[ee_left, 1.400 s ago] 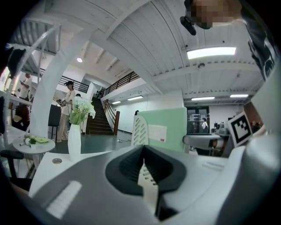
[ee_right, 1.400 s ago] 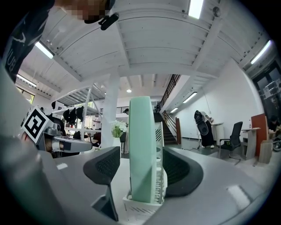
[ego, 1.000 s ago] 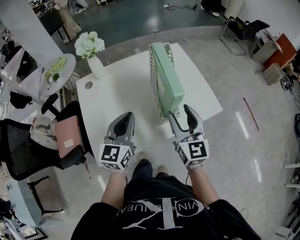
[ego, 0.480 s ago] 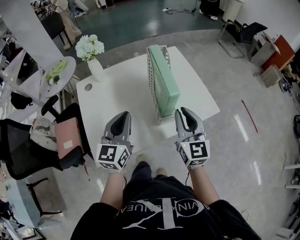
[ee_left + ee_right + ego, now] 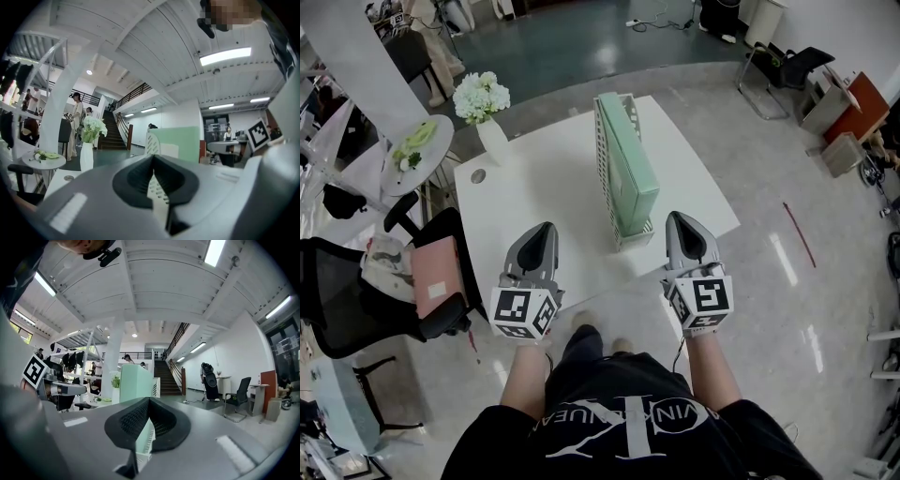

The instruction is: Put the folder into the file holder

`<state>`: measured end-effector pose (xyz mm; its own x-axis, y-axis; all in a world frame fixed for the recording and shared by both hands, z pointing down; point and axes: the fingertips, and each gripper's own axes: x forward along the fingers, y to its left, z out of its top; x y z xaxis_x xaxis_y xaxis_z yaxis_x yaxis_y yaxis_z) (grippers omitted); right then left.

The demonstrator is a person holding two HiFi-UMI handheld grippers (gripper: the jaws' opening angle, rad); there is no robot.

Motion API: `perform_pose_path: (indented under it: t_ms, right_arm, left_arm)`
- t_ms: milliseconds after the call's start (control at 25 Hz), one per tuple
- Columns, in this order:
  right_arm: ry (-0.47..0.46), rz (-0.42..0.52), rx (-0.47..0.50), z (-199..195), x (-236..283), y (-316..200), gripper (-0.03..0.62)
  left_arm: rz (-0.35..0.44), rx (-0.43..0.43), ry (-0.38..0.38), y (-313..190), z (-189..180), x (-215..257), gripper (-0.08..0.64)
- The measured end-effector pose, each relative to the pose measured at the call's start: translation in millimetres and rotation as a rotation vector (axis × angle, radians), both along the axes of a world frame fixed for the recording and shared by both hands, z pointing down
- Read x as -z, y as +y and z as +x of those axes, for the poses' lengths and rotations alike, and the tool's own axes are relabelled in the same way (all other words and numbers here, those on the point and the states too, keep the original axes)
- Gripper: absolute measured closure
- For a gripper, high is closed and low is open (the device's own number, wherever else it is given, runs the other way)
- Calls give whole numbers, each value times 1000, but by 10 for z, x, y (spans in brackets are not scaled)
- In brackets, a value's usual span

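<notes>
The mint-green folder (image 5: 633, 164) stands upright inside the white perforated file holder (image 5: 606, 155) on the white table (image 5: 525, 197). My right gripper (image 5: 681, 219) is just right of the holder's near end, clear of it. Its jaws have just been closing and are now shut, with nothing between them. My left gripper (image 5: 545, 228) is shut and empty over the table's near edge, left of the holder. The left gripper view shows the left gripper (image 5: 153, 157) shut, with the folder (image 5: 183, 140) and holder (image 5: 151, 139) ahead. In the right gripper view the folder (image 5: 133, 378) stands ahead and left of the right gripper (image 5: 149, 400).
A white vase of flowers (image 5: 486, 108) stands at the table's far left corner. Left of the table are a small round table (image 5: 417, 145) with a plate and a black office chair (image 5: 366, 281). Chairs and boxes (image 5: 825, 84) stand far right on the glossy floor.
The right gripper let go of the folder's near edge, drew back toward me and to the right, and shut. The folder stays in the holder. The left gripper has barely moved.
</notes>
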<state>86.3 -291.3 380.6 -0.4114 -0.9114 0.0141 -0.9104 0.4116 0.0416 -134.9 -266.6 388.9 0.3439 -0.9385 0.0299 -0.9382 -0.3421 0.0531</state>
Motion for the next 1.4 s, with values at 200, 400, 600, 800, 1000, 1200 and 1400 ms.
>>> perform_pose_path:
  t_ms: [200,400,600,800,1000,1200,1400]
  right_arm:
    - [-4,3,13,49,68,-27,586]
    - [-15,9,33,52,107,-58,586]
    - [-17,11,39,61,121,-65,587]
    - [-22,22,48,42,166,-101,587]
    - [-26,31,50,39,205,-132,586]
    - [-31,38,48,33,228,-157,587]
    - [-36,41,41,50,238,-183,588]
  left_arm:
    - [6,21,-4,-21,-67,52,560]
    - [14,50,-10,-53,-213,115,560]
    - [21,69,-7,-59,-289,170,560]
    - [32,73,-6,-93,-345,235,560]
    - [38,73,-7,-128,-368,277,560]
    - [40,70,-10,-161,-378,292,560]
    - [42,71,-12,-188,-400,311,560]
